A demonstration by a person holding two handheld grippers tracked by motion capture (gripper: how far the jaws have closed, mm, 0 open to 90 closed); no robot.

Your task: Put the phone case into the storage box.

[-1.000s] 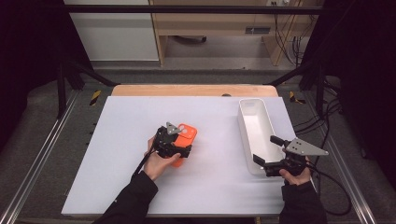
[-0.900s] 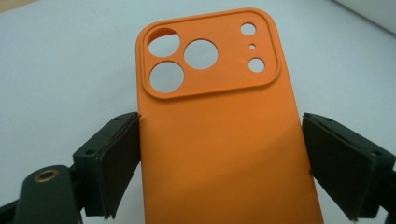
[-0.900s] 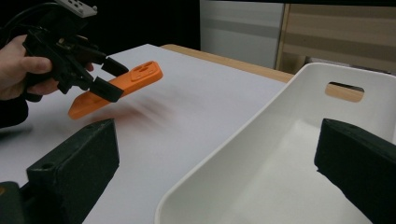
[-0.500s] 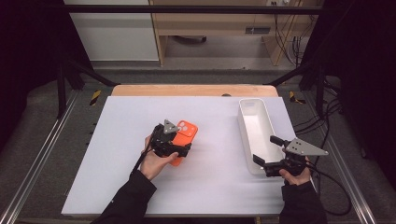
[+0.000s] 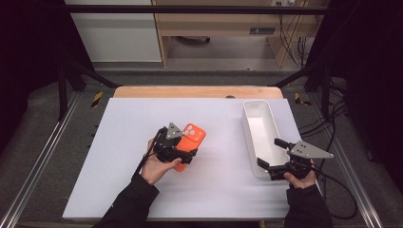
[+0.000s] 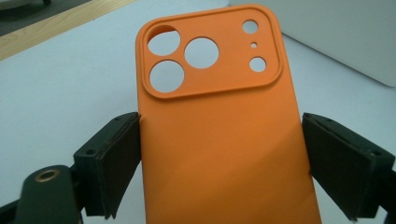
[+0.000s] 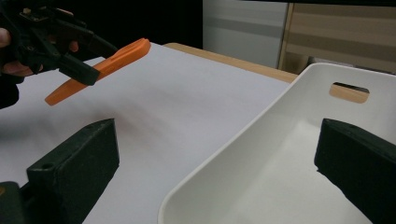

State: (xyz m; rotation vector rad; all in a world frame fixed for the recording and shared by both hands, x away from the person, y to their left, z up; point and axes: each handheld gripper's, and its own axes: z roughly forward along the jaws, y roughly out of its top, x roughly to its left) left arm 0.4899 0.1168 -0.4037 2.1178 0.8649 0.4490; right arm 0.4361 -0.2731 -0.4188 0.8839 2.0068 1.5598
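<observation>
The left tongs hold a flat orange rubber phone case. In the left gripper view, the two black pads press on the long sides of the case, one on each side, near its lower half. The end of the case with the round camera holes points away from the tongs. In the right gripper view the case is tilted, with its far end higher, and it is lifted off the table. A hand holds these tongs from below, and a dark sleeve comes in from the bottom edge.

The right tongs are wide apart and hold nothing. In the right gripper view, one jaw is over the white table and the other jaw is over the inside of a long white plastic bin. The near wall of the bin sits between the two jaws. I cannot tell if the jaws touch the bin. In the high view, these tongs are at the near end of the bin, and a hand grips them.

The white table has a wooden edge at the far side. The case is near the middle of the table, well apart from the bin, which lies on the right side.
</observation>
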